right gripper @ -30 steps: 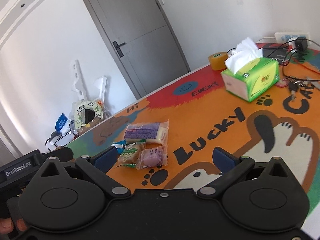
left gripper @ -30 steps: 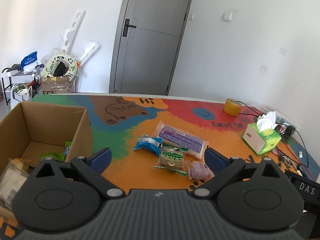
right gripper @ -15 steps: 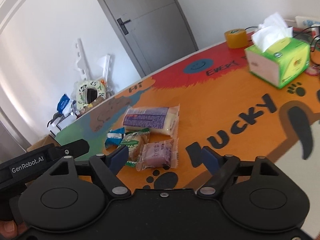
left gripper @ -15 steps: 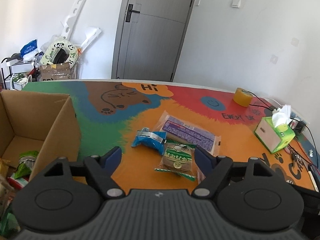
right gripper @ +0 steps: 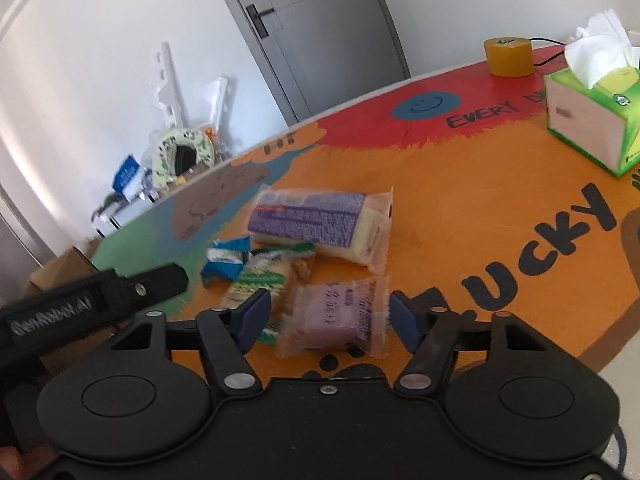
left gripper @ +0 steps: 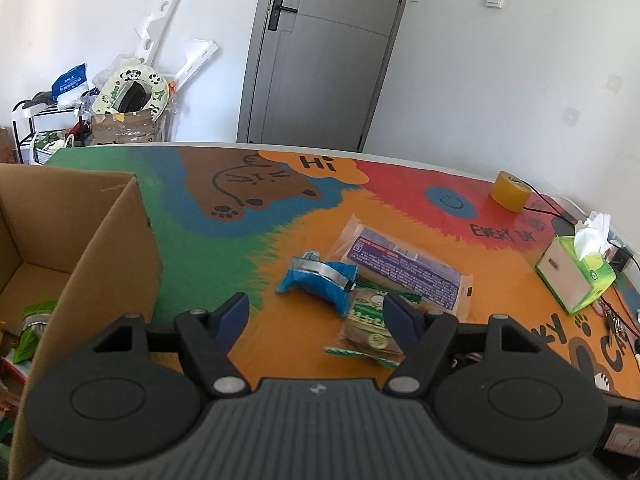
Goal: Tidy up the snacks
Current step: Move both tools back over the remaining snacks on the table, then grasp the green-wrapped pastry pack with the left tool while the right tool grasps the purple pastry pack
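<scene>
Several snacks lie in a pile on the colourful table mat (left gripper: 500,264). They are a blue packet (left gripper: 316,280), a green-labelled biscuit packet (left gripper: 366,322), a long purple-labelled cake packet (left gripper: 404,268) and a small pink packet (right gripper: 336,316). My left gripper (left gripper: 316,316) hovers just short of the blue packet, its jaws closing with only bare mat between them. Its right finger (left gripper: 400,316) overlaps the green packet. My right gripper (right gripper: 330,318) straddles the pink packet, its jaws closing but the pads not pressing on it. The left gripper's body (right gripper: 100,300) shows in the right wrist view.
An open cardboard box (left gripper: 100,240) with a few packets inside stands at the left of the table. A green tissue box (left gripper: 576,276), a yellow tape roll (left gripper: 510,190) and cables sit at the far right. Clutter and a grey door lie beyond the table.
Both grippers have come forward and down toward the snack pile, and both pairs of jaws have narrowed. The pink packet now lies between the right jaws.
</scene>
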A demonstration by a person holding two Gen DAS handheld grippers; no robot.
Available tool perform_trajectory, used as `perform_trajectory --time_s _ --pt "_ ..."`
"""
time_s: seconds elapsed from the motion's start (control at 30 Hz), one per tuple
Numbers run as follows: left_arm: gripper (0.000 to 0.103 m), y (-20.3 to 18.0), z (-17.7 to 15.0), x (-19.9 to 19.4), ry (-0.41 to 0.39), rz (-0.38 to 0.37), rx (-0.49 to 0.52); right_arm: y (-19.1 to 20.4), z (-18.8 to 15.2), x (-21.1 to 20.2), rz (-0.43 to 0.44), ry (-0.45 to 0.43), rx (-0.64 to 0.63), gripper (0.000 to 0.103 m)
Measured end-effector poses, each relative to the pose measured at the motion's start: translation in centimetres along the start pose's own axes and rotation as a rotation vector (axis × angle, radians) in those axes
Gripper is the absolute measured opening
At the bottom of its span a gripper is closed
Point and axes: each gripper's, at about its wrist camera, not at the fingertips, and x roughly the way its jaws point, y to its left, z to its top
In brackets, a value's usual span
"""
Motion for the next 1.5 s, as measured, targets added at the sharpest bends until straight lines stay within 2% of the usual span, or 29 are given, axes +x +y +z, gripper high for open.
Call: perform_trajectory --time_s 0.13,0.53,0.67,0.87,1.0,1.07,1.13,1.23,1.5 --pt "0.073 -0.9 -0.1 0.6 0.012 -0.010 0.015 -0.8 0.0 -0.5 0.009 -0.005 0.007 0.047" --pt "0.074 -4.2 -1.0 2.8 0.035 -0.034 0.087 -4.6 0.0 -2.9 -0.052 -0.044 0.052 0.045" --pt "0.074 -4.6 -1.3 3.9 0.040 -0.005 0.113 -5.1 0.1 -3.2 -0.072 -0.054 0.054 0.045" --pt "0.074 -4.3 -1.9 5.3 0.059 -0.004 0.127 -4.8 0.0 -2.8 -0.088 -0.056 0.040 0.050" --pt "0.074 -4.4 -2.2 5.7 0.045 0.002 0.146 -4.4 -0.1 -2.5 -0.089 -0.056 0.022 0.057" --pt "0.073 -4.4 -2.3 5.8 0.042 0.006 0.161 -4.2 -0.1 -2.5 -0.095 -0.057 0.013 0.058" --pt "0.061 -4.4 -2.3 5.6 0.041 0.008 0.174 -4.1 -0.2 -2.5 -0.100 -0.060 0.009 0.056" --pt "0.048 -4.2 -2.4 5.1 0.041 0.007 0.166 -4.0 -0.3 -2.7 -0.102 -0.058 0.006 0.046" --pt "0.047 -3.4 -3.4 2.5 0.050 -0.031 0.146 -3.4 -1.3 -4.3 -0.069 -0.077 0.025 0.036"
